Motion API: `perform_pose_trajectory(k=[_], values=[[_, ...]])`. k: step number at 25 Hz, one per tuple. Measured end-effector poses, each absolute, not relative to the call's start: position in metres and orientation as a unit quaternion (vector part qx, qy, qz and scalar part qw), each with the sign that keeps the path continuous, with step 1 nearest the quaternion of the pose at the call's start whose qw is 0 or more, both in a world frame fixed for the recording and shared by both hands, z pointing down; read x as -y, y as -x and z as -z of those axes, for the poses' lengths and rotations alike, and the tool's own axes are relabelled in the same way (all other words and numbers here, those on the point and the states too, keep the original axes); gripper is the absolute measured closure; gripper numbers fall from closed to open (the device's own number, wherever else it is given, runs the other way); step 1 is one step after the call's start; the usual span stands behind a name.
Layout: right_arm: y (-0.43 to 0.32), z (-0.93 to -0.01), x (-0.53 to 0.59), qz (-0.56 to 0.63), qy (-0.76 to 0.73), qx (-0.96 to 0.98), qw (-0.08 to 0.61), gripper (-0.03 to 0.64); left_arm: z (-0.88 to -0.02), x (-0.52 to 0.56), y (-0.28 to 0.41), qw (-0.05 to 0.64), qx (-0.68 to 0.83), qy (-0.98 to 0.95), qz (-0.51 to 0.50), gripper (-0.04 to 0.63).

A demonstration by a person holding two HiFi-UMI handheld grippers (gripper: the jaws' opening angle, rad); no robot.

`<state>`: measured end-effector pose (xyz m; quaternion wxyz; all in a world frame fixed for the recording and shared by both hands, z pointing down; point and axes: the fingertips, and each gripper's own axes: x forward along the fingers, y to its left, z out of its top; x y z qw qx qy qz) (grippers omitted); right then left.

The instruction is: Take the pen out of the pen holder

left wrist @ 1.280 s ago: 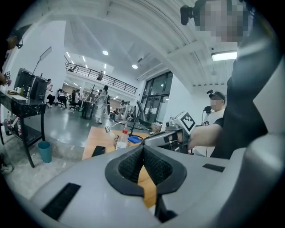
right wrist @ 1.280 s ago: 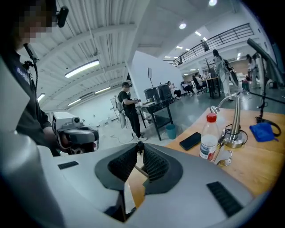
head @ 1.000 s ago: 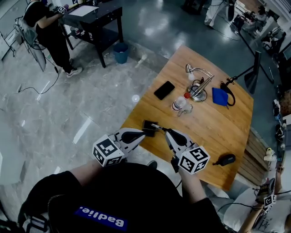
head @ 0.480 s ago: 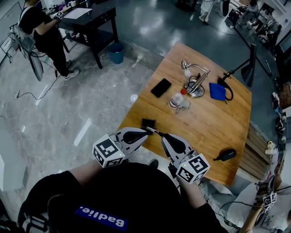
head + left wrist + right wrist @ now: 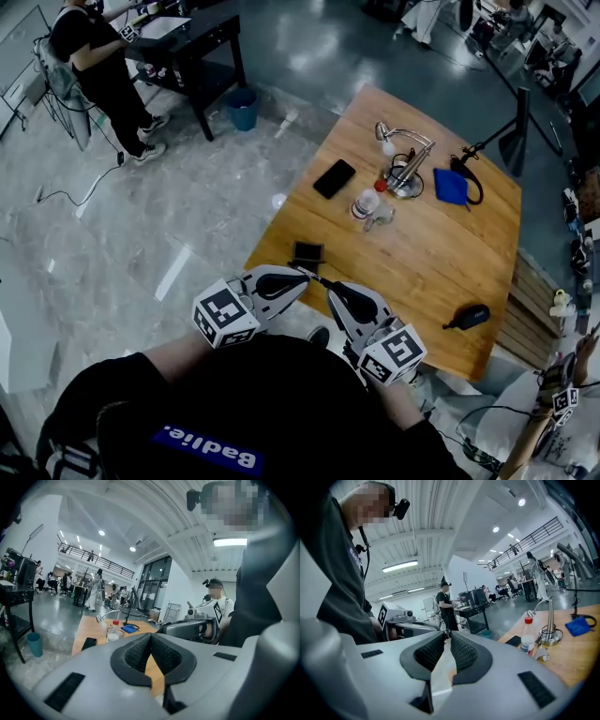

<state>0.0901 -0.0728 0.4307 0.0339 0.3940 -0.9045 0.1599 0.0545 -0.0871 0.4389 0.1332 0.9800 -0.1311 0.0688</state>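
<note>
A pen (image 5: 316, 277) is out of its pen holder (image 5: 307, 252) and hangs in the air just off the near left corner of the table (image 5: 441, 253), pinched at the tip of the right gripper (image 5: 328, 284). The small dark holder stands alone on the wood, just beyond the pen. The lift-out itself looks done.

The left gripper (image 5: 301, 274) has its jaws pressed together with nothing visible between them. Its tip sits just beside the pen's free end, perhaps to steady it.

Both tools are drawn in close to the person's chest. They angle toward each other, nearly level, so their noses almost meet. Farther along the table lie a phone (image 5: 334, 178), a bottle (image 5: 367, 202) and a desk lamp (image 5: 405, 155), well apart from the work.
</note>
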Motion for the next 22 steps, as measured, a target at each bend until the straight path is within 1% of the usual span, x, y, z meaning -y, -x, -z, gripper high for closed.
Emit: perform_pose_trajectory(k=[22], values=[[-0.093, -0.444, 0.073, -0.174, -0.387, 0.905, 0.040, 0.569, -0.443, 0.081, -0.056, 0.133, 0.141, -0.979, -0.069, 0.586]])
